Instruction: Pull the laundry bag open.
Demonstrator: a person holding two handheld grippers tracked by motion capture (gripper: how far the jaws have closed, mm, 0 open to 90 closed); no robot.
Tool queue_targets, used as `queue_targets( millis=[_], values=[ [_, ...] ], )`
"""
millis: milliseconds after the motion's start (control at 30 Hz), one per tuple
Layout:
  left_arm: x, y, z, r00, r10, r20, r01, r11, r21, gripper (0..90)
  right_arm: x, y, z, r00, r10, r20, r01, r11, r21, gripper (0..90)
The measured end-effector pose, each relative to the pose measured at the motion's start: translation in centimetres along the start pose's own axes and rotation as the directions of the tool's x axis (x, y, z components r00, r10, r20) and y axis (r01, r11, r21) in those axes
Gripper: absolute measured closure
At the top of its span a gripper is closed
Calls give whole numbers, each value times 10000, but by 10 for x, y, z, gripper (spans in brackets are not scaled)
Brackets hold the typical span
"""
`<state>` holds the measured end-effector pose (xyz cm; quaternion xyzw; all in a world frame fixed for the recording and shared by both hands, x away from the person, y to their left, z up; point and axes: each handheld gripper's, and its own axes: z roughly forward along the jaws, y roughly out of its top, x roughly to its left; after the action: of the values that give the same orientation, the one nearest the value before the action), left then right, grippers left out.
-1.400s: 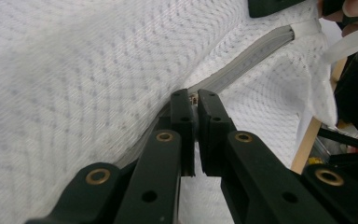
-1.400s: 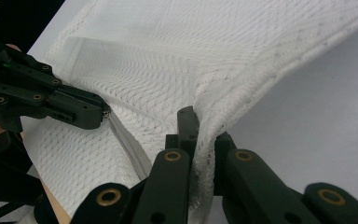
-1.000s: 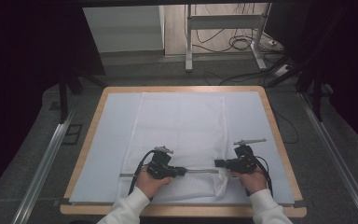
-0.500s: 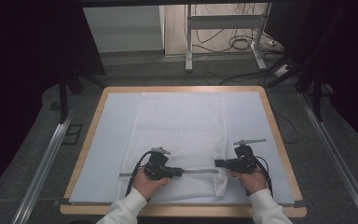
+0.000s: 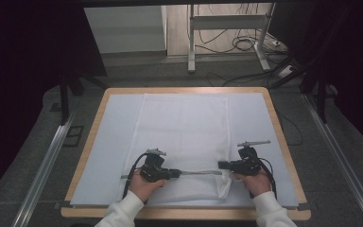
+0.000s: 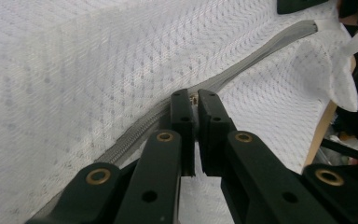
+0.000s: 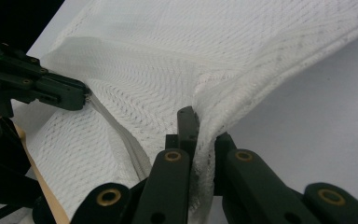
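Observation:
A white mesh bag [image 5: 184, 127] lies flat on the white mat, with a grey zipper [image 5: 198, 172] running across its near end. My left gripper [image 5: 177, 173] [image 6: 195, 100] is shut on the zipper's small metal pull, jaws pointing right along the zipper [image 6: 256, 63]. My right gripper [image 5: 221, 165] [image 7: 200, 126] is shut on a bunched fold of the mesh at the bag's near right corner, by the zipper's end. The right gripper view has the left gripper [image 7: 81, 98] farther off on the zipper [image 7: 116, 128].
The mat covers a wood-rimmed table [image 5: 283, 142]. A metal rail [image 5: 47, 165] runs along the floor on the left and another [image 5: 345, 161] on the right. Cables [image 5: 246, 45] and a desk frame stand beyond the far edge.
The left gripper has slid a little to the left along the zipper, showing more grey zipper between the two grippers. The right gripper has stayed where it was.

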<state>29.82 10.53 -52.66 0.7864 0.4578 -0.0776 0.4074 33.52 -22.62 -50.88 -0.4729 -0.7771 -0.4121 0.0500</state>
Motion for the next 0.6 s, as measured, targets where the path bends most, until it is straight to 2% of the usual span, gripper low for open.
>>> queue_targets(
  millis=[433,600],
  values=[
    [10,-7,-15,9997,-238,-89,237,9996,-119,869,0,0,0,10000,17,11,-17,10000,-41,882],
    [14,-10,-20,9991,-223,-365,218,9996,-154,869,-1,0,-1,9999,53,94,-52,9999,-99,882]
  ],
)
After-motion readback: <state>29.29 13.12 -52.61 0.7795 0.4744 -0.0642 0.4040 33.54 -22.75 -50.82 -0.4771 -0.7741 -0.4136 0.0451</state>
